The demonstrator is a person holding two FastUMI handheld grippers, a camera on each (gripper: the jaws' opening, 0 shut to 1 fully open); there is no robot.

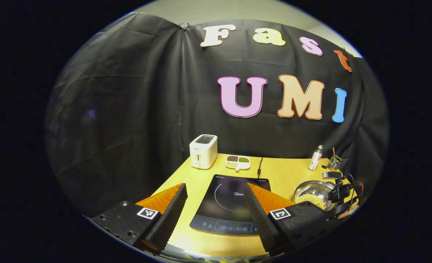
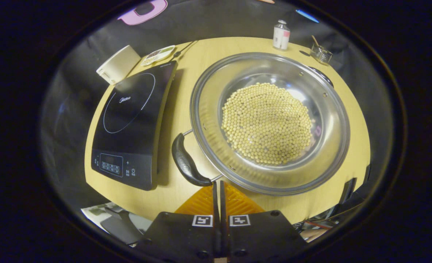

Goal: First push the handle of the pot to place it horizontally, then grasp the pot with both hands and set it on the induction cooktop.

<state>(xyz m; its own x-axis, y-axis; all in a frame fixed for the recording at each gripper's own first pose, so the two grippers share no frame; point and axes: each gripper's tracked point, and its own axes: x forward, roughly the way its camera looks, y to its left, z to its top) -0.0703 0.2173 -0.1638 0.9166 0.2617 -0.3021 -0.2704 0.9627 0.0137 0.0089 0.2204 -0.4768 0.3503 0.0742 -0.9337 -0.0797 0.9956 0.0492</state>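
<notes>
1. On the pale wooden desk, backed by black cloth, the induction cooktop lies flat near the front edge, its control panel toward the camera in the left gripper view.
2. Behind the cooktop stand a white toaster and a small divided dish of dark, green and pale grains; a black cable runs to the back of the cooktop.
3. At the far right of the desk are a small white bottle and a glass jar with a stick in it.
4. The pot, steel and wide, sits on the desk just beside the cooktop's right edge in the right gripper view, with a layer of yellow beans across its bottom.
5. Its black handle sticks out on the near left side; a second handle at the far rim is mostly hidden behind the pot.
6. In the left gripper view the pot is partly covered by the other gripper's dark hardware, and its rim is cut off at the picture's edge.
7. The left tongs are held well above the desk with the fingers spread wide, nothing between them.
8. The right tongs point down at the pot from above, fingers pressed together, their tips just at the near end of the handle; whether they touch it is unclear.
</notes>
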